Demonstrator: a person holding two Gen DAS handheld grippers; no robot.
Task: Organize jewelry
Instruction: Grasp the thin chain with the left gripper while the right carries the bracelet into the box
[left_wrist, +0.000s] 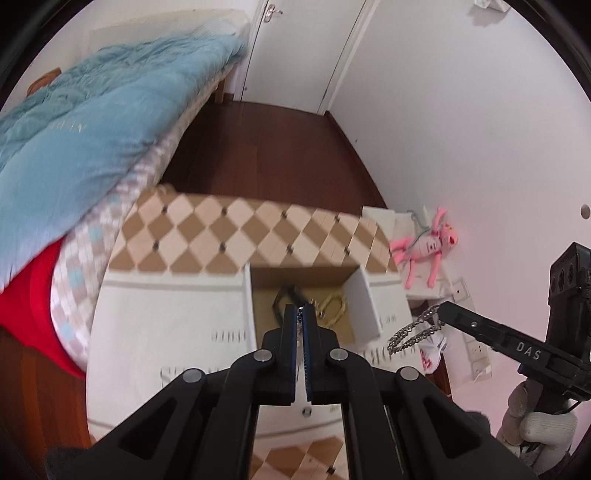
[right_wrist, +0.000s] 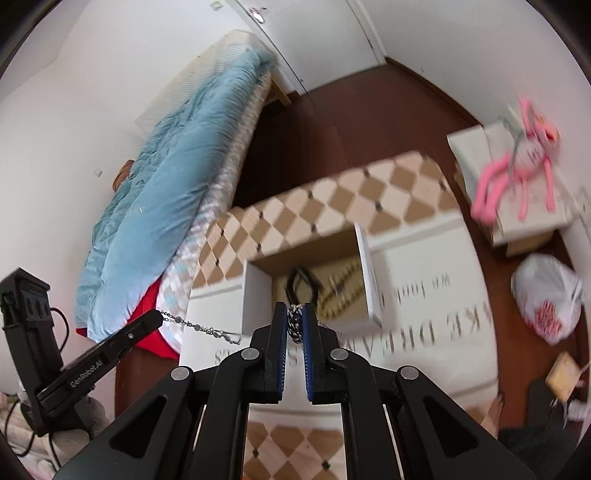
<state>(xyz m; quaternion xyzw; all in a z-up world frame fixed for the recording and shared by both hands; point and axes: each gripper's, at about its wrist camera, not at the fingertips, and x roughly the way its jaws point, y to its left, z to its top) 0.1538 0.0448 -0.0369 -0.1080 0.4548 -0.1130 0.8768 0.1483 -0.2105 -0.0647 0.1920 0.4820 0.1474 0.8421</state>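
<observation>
Landmark: open cardboard box (left_wrist: 364, 302) with white flaps, set into a white cloth with checkered border (left_wrist: 236, 229); every place below given relative to this box.
Left gripper (left_wrist: 303, 308): above the box's near edge, pointing down into it; fingers pressed together on a thin silver chain (right_wrist: 199, 326), seen from the right wrist view trailing out of the tips, with small beads along it.
Right gripper (right_wrist: 294, 314): just right of the box, raised above its rim; fingers narrow, clamped on a thick silver chain (left_wrist: 413, 334) whose loops dangle below the tips.
Inside the box: black bracelet (right_wrist: 301, 284) on the floor near the left wall; gold chain (left_wrist: 332, 308) beside it toward the right wall.
Around the box: bed with blue quilt (left_wrist: 92, 140) to the left; pink plush toy (left_wrist: 428, 242) on a small white stand to the right; plastic bag (right_wrist: 546, 302) on the floor further right.
Step in hand, as judged: two chains lifted clear at once, one per gripper, both hanging free above box level; sorting part-way, some pieces already in the box.
Next move calls for: picking a spot for each chain, lowering slowly so loops do not snag the flaps or tangle, then parting the fingers only once the links rest.
</observation>
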